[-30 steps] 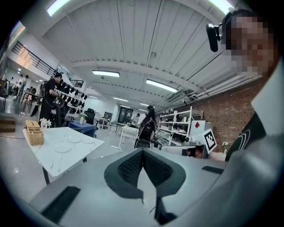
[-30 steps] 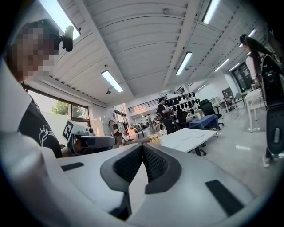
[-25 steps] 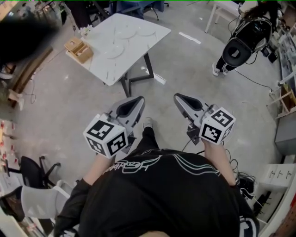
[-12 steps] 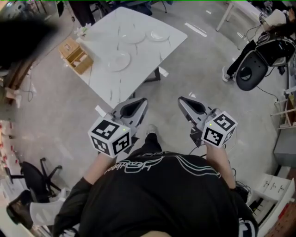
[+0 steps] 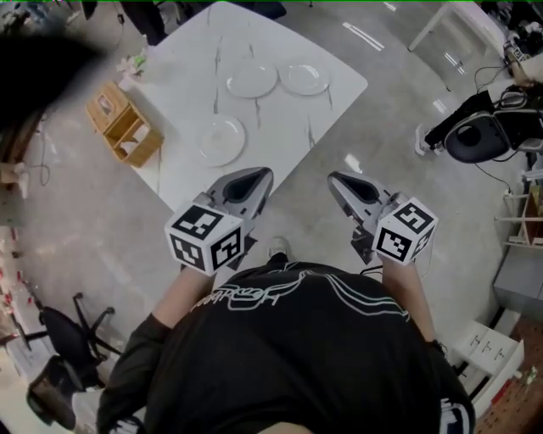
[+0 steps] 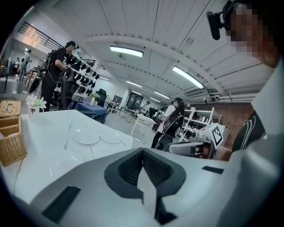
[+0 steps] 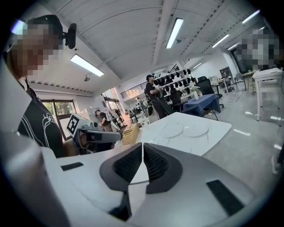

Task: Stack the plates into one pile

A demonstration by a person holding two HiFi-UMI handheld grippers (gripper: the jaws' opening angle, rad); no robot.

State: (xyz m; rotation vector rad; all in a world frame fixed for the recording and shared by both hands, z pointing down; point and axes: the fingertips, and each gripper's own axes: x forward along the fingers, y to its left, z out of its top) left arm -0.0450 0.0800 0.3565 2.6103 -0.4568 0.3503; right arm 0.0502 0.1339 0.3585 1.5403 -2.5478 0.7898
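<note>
Three white plates lie apart on the white marble table (image 5: pixel 195 182): two side by side at the far end (image 5: pixel 252 80) (image 5: pixel 304 77) and one nearer (image 5: pixel 221 140). My left gripper (image 5: pixel 257 176) and right gripper (image 5: pixel 337 179) are held side by side in front of my chest, short of the table's near corner. Both are shut with nothing between the pads. In the left gripper view the two far plates (image 6: pixel 88 138) (image 6: pixel 111 138) show beyond the closed jaws. The right gripper view shows them too (image 7: pixel 172 130) (image 7: pixel 196 130).
A wooden basket (image 5: pixel 123 125) and a small vase of flowers (image 5: pixel 131 63) stand at the table's left edge. A person with dark equipment (image 5: pixel 488 136) is at the right, another white table (image 5: pixel 450 21) at the top right, an office chair (image 5: pixel 64 326) at the lower left.
The table and plates have come closer and lower in the head view as I walk toward them. Both grippers have stayed shut and side by side.
</note>
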